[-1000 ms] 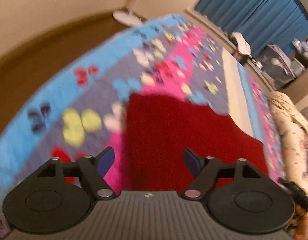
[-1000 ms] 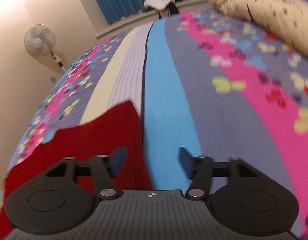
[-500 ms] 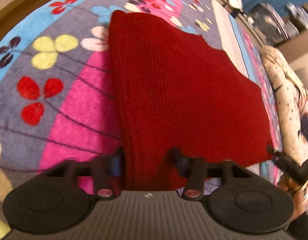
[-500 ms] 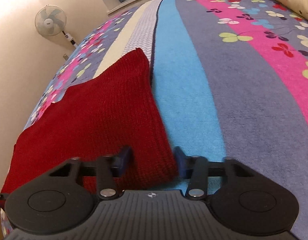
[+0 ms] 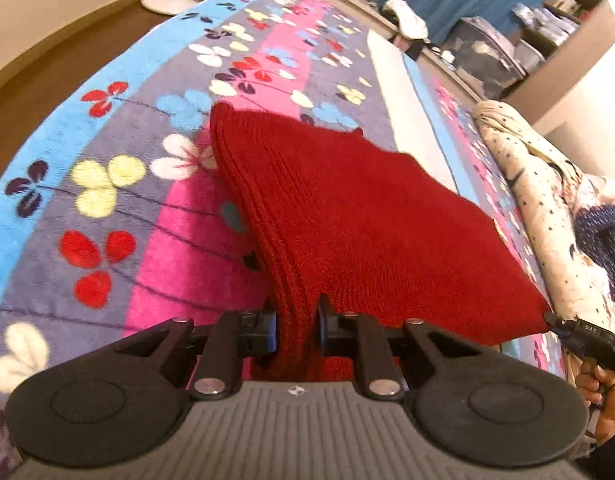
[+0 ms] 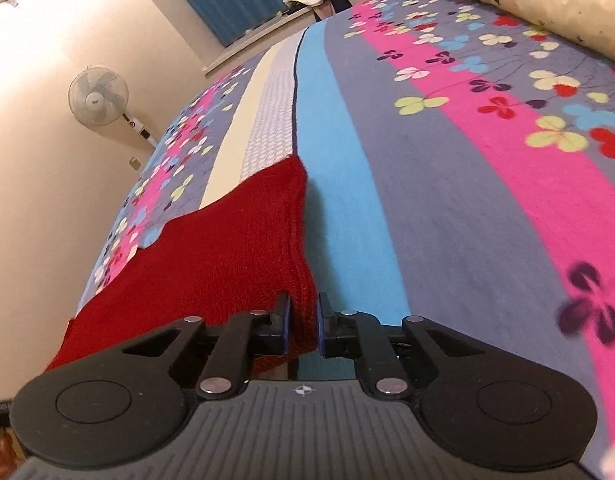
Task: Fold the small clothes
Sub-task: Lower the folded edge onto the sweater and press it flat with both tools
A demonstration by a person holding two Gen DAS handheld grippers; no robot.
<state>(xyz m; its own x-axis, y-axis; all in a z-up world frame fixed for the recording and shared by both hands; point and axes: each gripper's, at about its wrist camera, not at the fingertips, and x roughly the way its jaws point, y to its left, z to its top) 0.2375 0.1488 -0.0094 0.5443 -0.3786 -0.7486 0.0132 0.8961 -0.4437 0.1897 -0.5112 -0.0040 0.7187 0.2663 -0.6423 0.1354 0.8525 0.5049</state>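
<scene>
So far, you have only started the fold. The red knit cloth (image 5: 371,216) lies on the bed (image 6: 447,200), spread toward the fan (image 6: 98,96). Your left gripper (image 5: 296,330) is closing on its near-left corner and your right gripper (image 6: 303,326) on its near-right corner; both pinch the knit. Carrying these corners over to the far edge is, I think, still left.

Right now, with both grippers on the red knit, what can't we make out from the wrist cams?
- Left wrist: the red knit's near edge, hidden behind the left gripper; its jaws are closing on the fabric.
- Left wrist: the right gripper, only a tip at the frame edge.
- Right wrist: the knit's left corner, hidden behind the right gripper, jaws closing.
- Both: garment type, underside.
</scene>
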